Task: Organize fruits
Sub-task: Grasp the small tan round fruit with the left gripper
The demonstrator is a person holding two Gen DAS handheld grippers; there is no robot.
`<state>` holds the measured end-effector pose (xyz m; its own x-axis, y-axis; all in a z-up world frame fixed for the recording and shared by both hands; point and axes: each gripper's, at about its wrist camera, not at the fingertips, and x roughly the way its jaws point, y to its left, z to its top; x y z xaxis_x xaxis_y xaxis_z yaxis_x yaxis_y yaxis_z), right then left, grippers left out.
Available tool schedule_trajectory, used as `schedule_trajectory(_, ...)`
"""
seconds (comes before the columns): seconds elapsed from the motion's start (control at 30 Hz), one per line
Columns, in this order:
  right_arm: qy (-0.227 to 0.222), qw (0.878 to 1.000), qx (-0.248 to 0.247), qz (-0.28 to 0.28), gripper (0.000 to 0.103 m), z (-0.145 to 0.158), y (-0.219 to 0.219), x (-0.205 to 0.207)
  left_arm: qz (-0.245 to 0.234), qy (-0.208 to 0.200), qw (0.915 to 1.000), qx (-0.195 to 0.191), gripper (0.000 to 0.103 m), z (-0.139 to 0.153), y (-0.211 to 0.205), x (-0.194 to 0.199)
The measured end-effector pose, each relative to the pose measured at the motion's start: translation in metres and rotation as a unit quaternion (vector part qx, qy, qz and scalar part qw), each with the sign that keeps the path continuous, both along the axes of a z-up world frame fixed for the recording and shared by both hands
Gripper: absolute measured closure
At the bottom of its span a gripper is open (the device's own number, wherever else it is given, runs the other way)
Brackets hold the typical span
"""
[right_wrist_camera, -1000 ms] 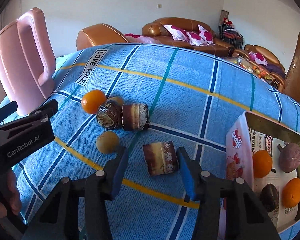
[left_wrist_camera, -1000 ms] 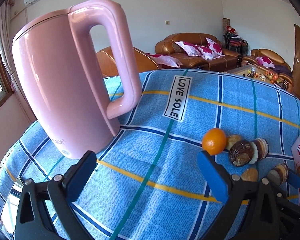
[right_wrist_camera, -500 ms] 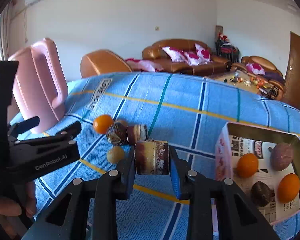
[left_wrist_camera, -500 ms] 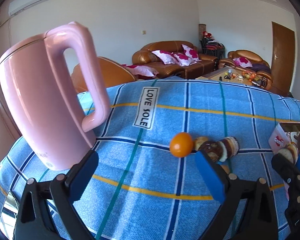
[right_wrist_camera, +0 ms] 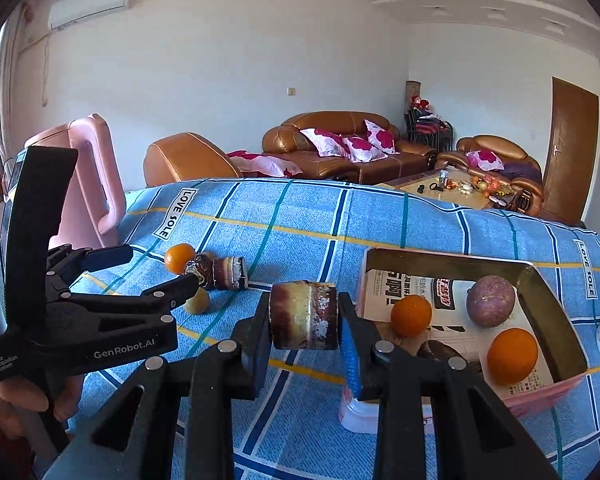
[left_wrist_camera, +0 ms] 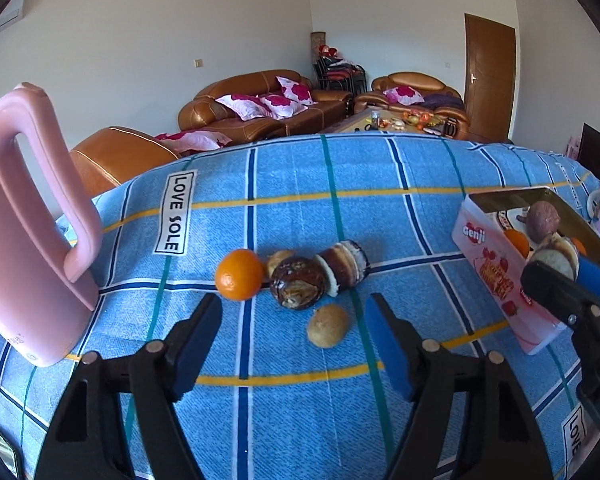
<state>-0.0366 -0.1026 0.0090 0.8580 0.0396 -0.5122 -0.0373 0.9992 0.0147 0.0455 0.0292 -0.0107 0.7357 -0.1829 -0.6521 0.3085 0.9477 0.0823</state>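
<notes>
My left camera sits low over the counter (left_wrist_camera: 284, 184), looking past its hand-held gripper (left_wrist_camera: 294, 344) toward the sofa (left_wrist_camera: 260, 108) at 12 o'clock. My right camera rides higher, facing likewise. Both share the fruit cluster (left_wrist_camera: 296, 276) (right_wrist_camera: 208, 268), the box (left_wrist_camera: 496, 268) (right_wrist_camera: 548, 292) at 3 o'clock and the pink kettle (left_wrist_camera: 24, 216) (right_wrist_camera: 92, 184).

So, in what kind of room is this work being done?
Most likely a home living room: brown leather sofas with pink-flowered cushions, a wall air conditioner, and a coffee table. The fruit lies on a blue checked cloth.
</notes>
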Motion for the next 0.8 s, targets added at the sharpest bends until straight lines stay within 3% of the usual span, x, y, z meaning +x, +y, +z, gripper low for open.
schedule_trajectory(0.1,0.004,1.0,0.001,0.0,0.071,-0.001,-0.001,0.0,-0.012,0.038,0.9991,0.01,0.044,-0.011,-0.007,0.009)
schedule_trajectory(0.17,0.005,1.0,0.002,0.0,0.071,-0.002,0.0,0.001,-0.009,0.061,0.998,0.015,0.046,-0.016,-0.01,0.016)
schedule_trajectory(0.23,0.006,1.0,0.001,0.001,0.071,-0.002,0.0,0.002,-0.004,0.076,0.9971,-0.002,0.049,-0.019,-0.009,0.021)
schedule_trajectory(0.33,0.007,1.0,0.001,0.001,0.071,-0.002,0.0,0.003,0.002,0.104,0.9945,-0.013,0.063,-0.025,-0.01,0.03)
schedule_trajectory(0.47,0.01,1.0,0.004,0.0,0.071,-0.004,-0.001,0.004,0.001,0.097,0.9953,0.004,0.063,-0.023,-0.018,0.028)
schedule_trajectory(0.6,0.012,1.0,0.007,0.0,0.071,-0.004,-0.002,0.005,-0.002,0.094,0.9956,0.005,0.076,-0.02,-0.021,0.025)
schedule_trajectory(0.67,0.005,1.0,0.011,-0.002,0.071,-0.003,-0.003,0.003,0.007,0.087,0.9962,0.004,0.076,-0.017,-0.019,0.023)
schedule_trajectory(0.8,-0.015,1.0,0.011,-0.007,0.071,0.0,-0.005,-0.001,0.028,0.037,0.9989,-0.009,0.076,-0.003,-0.01,0.01)
